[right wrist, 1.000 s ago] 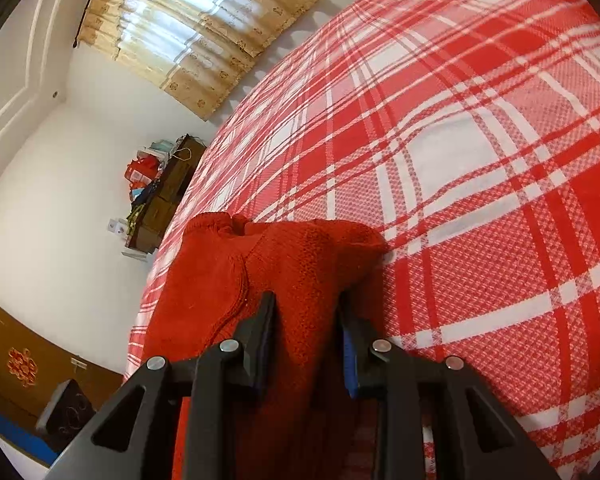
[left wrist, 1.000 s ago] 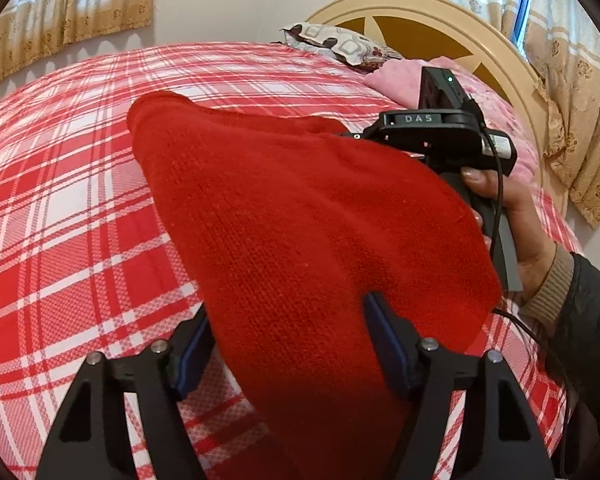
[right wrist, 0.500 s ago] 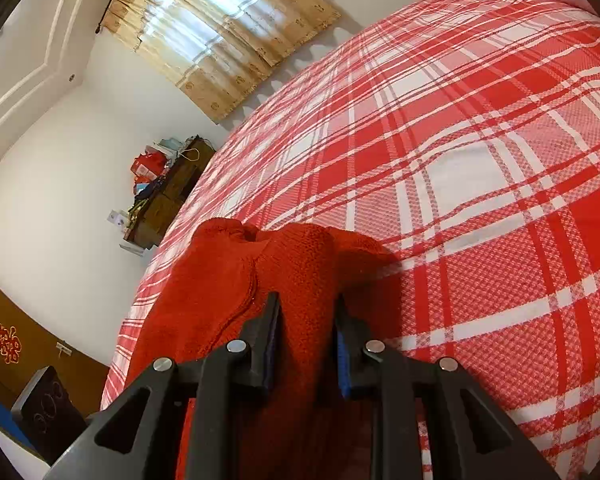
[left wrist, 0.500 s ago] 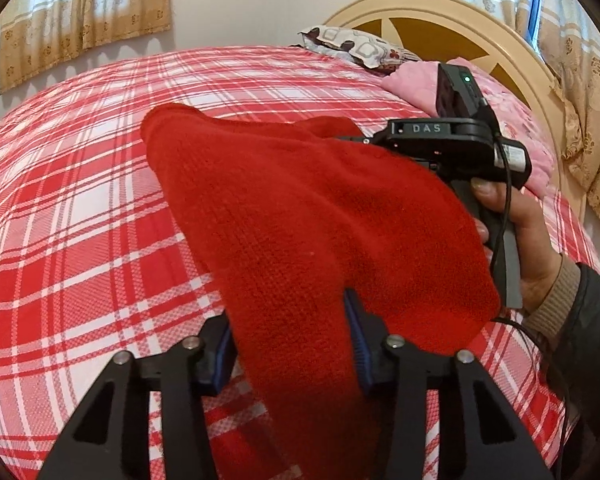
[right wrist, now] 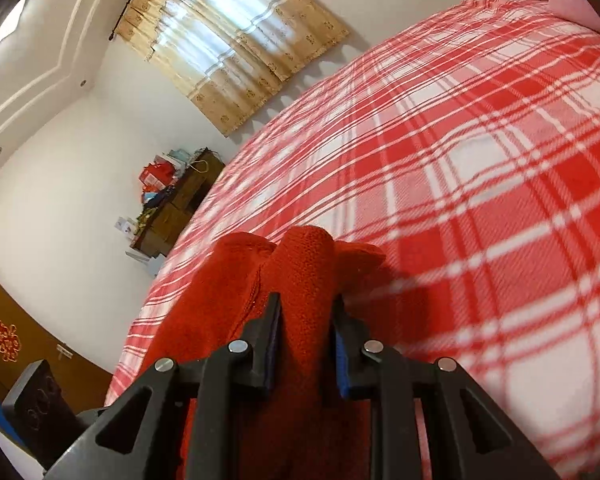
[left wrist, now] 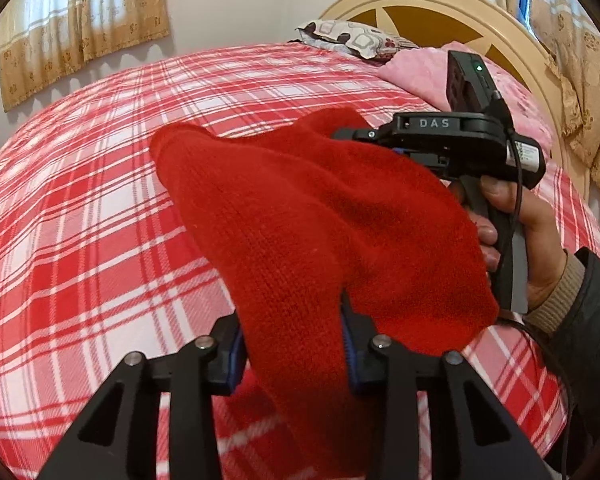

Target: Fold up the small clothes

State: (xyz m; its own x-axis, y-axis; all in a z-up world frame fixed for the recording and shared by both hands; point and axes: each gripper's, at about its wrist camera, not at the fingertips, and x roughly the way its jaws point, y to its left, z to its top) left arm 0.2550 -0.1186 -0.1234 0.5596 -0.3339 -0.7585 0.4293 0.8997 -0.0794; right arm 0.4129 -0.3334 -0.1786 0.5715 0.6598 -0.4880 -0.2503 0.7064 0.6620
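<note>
A red knit garment (left wrist: 300,216) hangs in the air above the bed, held at two places. My left gripper (left wrist: 292,332) is shut on its near edge, and the cloth drapes down between the jaws. My right gripper (right wrist: 305,312) is shut on another bunched part of the red garment (right wrist: 300,272). In the left wrist view the right gripper's black body (left wrist: 452,136) and the hand holding it show behind the cloth, at the right. The fingertips of both grippers are hidden by fabric.
The bed has a red and white plaid cover (left wrist: 80,240). A pink blanket (left wrist: 440,64) and a patterned pillow (left wrist: 352,38) lie by the cream headboard (left wrist: 440,4). A cluttered wooden cabinet (right wrist: 172,208) stands against the far wall.
My left jaws have closed onto the garment. Both grippers have lifted the cloth higher off the bed, and it bunches more between them.
</note>
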